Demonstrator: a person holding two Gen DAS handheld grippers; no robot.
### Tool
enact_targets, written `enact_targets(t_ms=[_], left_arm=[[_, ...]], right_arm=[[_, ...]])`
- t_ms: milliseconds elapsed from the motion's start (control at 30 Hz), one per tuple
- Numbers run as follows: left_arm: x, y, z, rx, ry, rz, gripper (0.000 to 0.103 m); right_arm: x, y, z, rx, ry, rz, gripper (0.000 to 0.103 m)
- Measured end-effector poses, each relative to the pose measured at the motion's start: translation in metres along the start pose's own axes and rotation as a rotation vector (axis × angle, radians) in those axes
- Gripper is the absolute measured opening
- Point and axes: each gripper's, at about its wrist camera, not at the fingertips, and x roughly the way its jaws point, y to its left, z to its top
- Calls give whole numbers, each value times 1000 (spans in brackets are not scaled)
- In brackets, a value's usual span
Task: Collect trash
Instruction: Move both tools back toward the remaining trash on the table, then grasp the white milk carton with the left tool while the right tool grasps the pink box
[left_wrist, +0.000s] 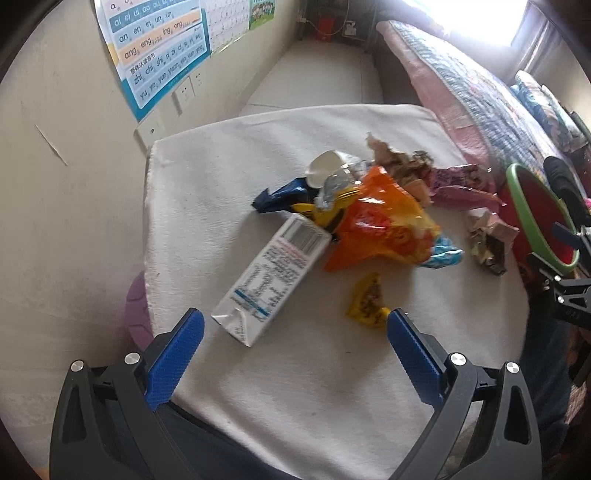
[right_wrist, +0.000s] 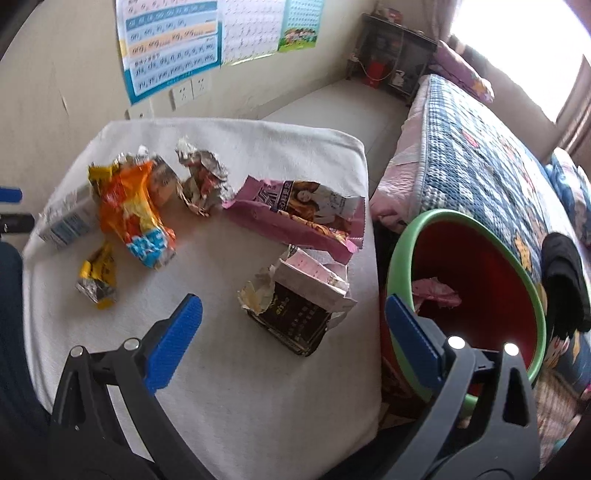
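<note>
Left gripper (left_wrist: 295, 325) hovers low over the white-covered table (left_wrist: 295, 387), jaws spread wide, empty, white carton (left_wrist: 269, 273) just ahead. Wrappers lie piled mid-table around an orange bag (left_wrist: 380, 225). Right gripper (right_wrist: 293, 310), also spread and empty, straddles the table edge above a torn dark packet (right_wrist: 295, 314), red bin (right_wrist: 476, 280) beside.

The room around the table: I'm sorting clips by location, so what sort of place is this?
Most likely a home bedroom, perhaps a child's: a bed with a patchwork quilt stands beside the cloth-covered table, and learning posters hang on the wall above power sockets.
</note>
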Motion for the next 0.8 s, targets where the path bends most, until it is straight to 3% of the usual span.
enact_targets(t_ms=[367, 533, 633, 800], left_arm=[[36, 10, 17, 115, 58, 67, 94], [47, 11, 23, 131, 82, 53, 94], [50, 10, 23, 126, 88, 33, 93], [55, 8, 21, 113, 109, 16, 72]], right_arm=[[41, 18, 12, -228, 71, -43, 88], [53, 13, 11, -246, 93, -44, 79], [58, 7, 10, -225, 109, -17, 67], [68, -2, 5, -182, 147, 28, 36]])
